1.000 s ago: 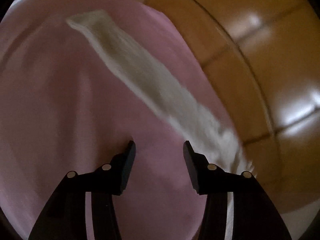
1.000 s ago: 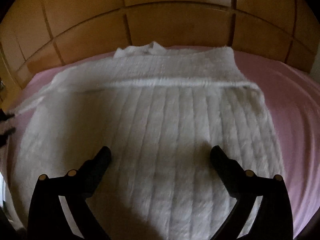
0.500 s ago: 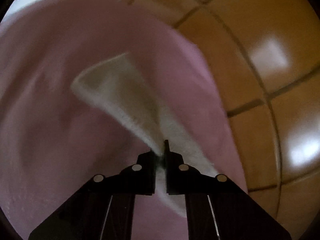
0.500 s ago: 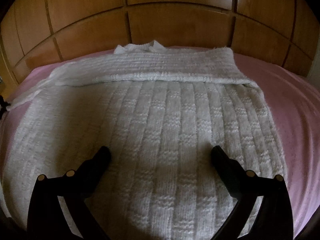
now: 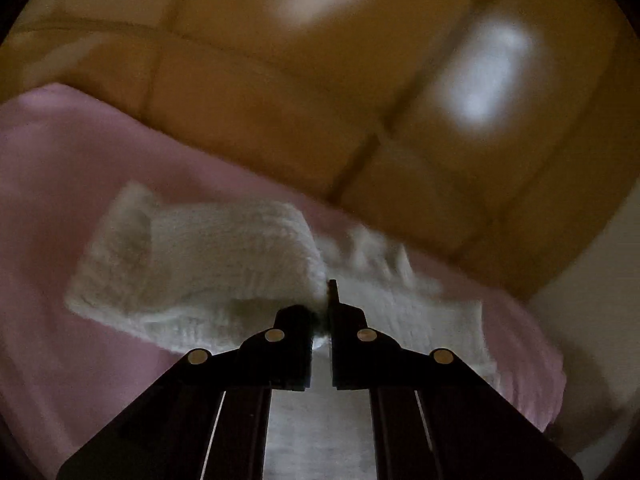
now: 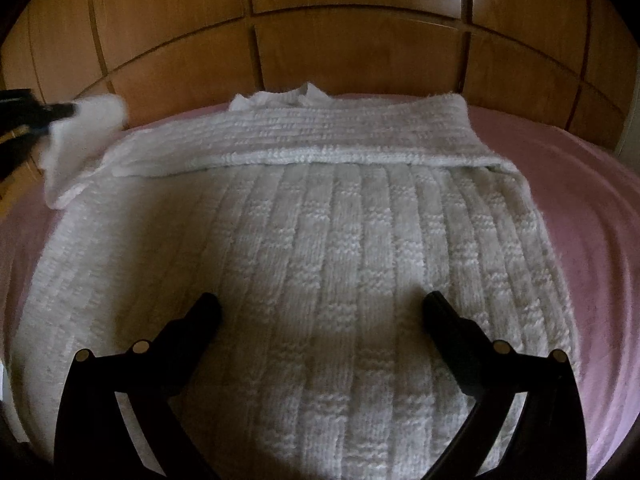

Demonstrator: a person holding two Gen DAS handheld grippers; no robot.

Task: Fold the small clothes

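— Where is your sweater?

— Your white knitted sweater [image 6: 320,264] lies flat on the pink bed cover [image 6: 592,208], filling the middle of the bed and reaching up to the head edge; one sleeve [image 6: 320,140] is folded straight across its top, just below the wooden headboard [image 6: 352,56]; the collar pokes up at the head edge, touching the headboard line.

— And the other sleeve?

— You have it in your left gripper [image 5: 327,300]; its jaws are pressed together on the white sleeve [image 5: 200,264], which is lifted clear of the cover and droops to the left of the jaws; from the right wrist view the same sleeve end [image 6: 84,136] hangs at the bed's left side, near the head corner, with your left gripper [image 6: 70,110] dark and partly cut off by the picture's edge; the picture is blurred there, so the exact grip point is hard to tell.

— What about your right gripper?

— Your right gripper [image 6: 320,312] is spread wide and has hold of nothing; it hovers over the lower half of the sweater's body, one finger on each side of the middle ribs; whether the fingertips touch the knit, you cannot tell.

— Anything around the bed?

— A pale wall [image 5: 592,320] shows past the right corner.
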